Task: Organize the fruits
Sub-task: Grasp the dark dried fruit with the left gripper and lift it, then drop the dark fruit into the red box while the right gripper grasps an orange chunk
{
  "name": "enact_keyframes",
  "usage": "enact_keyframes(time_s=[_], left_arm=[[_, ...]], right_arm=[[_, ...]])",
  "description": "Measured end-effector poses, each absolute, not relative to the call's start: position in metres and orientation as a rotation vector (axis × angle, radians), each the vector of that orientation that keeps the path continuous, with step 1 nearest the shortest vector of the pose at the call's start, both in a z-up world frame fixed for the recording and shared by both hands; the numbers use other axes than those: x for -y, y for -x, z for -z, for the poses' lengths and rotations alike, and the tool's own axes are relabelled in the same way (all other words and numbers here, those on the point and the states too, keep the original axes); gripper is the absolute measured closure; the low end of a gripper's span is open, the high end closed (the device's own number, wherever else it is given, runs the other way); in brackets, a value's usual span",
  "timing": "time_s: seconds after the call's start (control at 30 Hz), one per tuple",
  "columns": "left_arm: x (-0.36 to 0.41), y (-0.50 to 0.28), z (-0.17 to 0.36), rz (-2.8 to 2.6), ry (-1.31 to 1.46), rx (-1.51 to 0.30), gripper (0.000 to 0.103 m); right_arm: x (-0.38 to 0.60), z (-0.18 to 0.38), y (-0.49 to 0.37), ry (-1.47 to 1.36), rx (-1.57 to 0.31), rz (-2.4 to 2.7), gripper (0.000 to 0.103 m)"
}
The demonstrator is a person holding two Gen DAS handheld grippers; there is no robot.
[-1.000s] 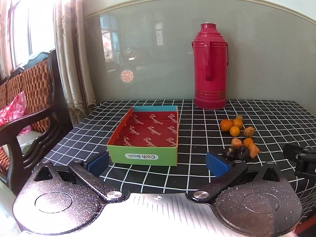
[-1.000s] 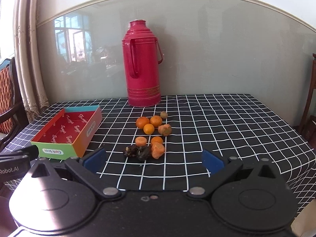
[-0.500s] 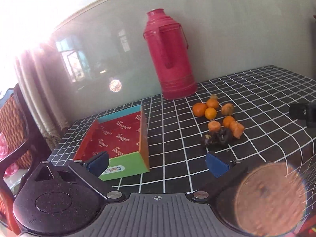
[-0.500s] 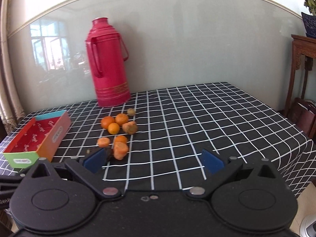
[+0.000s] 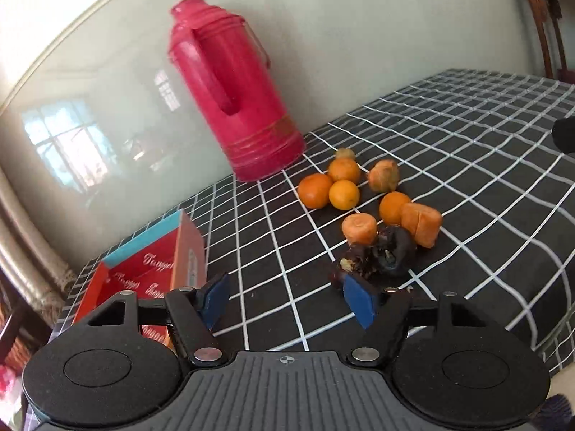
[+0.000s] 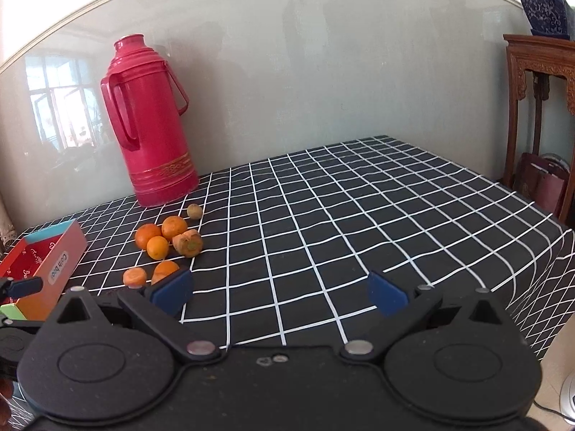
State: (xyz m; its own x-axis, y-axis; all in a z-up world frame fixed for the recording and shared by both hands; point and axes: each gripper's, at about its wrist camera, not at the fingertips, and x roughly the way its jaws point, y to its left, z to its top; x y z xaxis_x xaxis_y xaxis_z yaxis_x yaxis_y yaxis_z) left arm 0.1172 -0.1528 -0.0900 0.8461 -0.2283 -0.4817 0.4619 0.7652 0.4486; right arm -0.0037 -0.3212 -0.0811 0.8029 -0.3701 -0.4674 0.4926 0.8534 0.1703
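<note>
A cluster of small oranges and carrot pieces lies on the checked tablecloth, with a dark shrivelled fruit at its near edge. My left gripper is open and empty, its right fingertip just short of the dark fruit. The red open box lies at the left, beside the left finger. In the right wrist view the oranges sit at the left, the box at the far left. My right gripper is open and empty over bare cloth.
A tall red thermos stands at the back by the glass wall, also in the right wrist view. A carved wooden stand is past the table's right edge. The table edge drops off at the right.
My left gripper has swung right and moved closer to the fruit cluster; the box has slid to its left. My right gripper has turned right, so the fruit sits further left in its view.
</note>
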Motion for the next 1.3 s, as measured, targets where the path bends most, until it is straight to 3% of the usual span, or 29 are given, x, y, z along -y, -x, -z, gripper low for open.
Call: enact_keyframes(time_s=[0.43,0.5,0.53,0.87,1.1,1.3], left_arm=[[0.170,-0.142,0.111,0.547,-0.601,-0.457,0.035],[0.168,-0.147,0.111,0.578,-0.555,-0.488,0.065],[0.167,-0.149,0.111,0.591,-0.526,-0.506,0.070],[0.151,-0.148,0.107,0.510,-0.422,-0.451,0.072],[0.090,-0.166,0.076,0.193,-0.260,-0.361,0.072],[0.034,-0.199,0.085,-0.056,-0.208,-0.485,0.071]], right_arm=[[0.326,0.092,-0.007,-0.342,-0.471,0.452,0.006],[0.326,0.094,-0.009,-0.344,-0.472,0.453,0.006],[0.326,0.094,-0.009,-0.345,-0.473,0.453,0.006],[0.323,0.099,-0.016,-0.357,-0.484,0.422,0.006],[0.308,0.099,-0.023,-0.321,-0.495,0.369,0.006],[0.293,0.098,-0.031,-0.281,-0.506,0.336,0.006]])
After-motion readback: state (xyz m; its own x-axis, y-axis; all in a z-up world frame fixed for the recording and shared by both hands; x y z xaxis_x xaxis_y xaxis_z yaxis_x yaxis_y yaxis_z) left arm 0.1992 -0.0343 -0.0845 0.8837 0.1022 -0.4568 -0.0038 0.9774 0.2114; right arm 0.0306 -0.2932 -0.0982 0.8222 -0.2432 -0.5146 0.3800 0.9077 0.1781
